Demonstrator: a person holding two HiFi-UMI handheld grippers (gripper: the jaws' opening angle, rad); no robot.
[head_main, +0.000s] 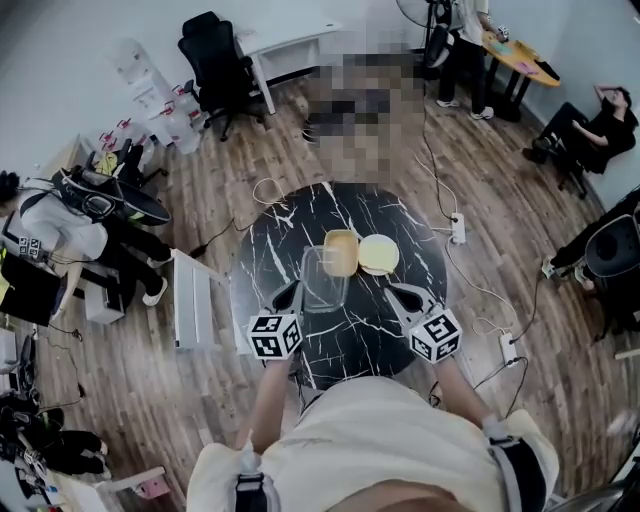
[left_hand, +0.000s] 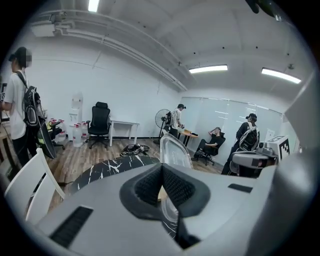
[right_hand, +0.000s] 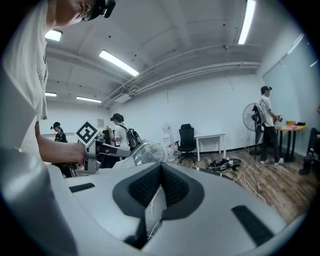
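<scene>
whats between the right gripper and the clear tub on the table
Only bare black marble table lies between the right gripper and the clear tub; the head view shows this. The yellow bowl sits farther back.

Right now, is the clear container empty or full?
Empty: the clear container is see-through in the head view, with only marble table showing through it.

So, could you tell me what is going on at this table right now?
A person stands over a round black marble table with a gripper in each hand. The left gripper has its fingers shut on the edge of a clear plastic container, which is tipped up rather than lying flat. The right gripper hovers beside it with its fingers together and nothing between them. It is close to a yellow tub and a round pale lid, which sit side by side on the table.
</scene>
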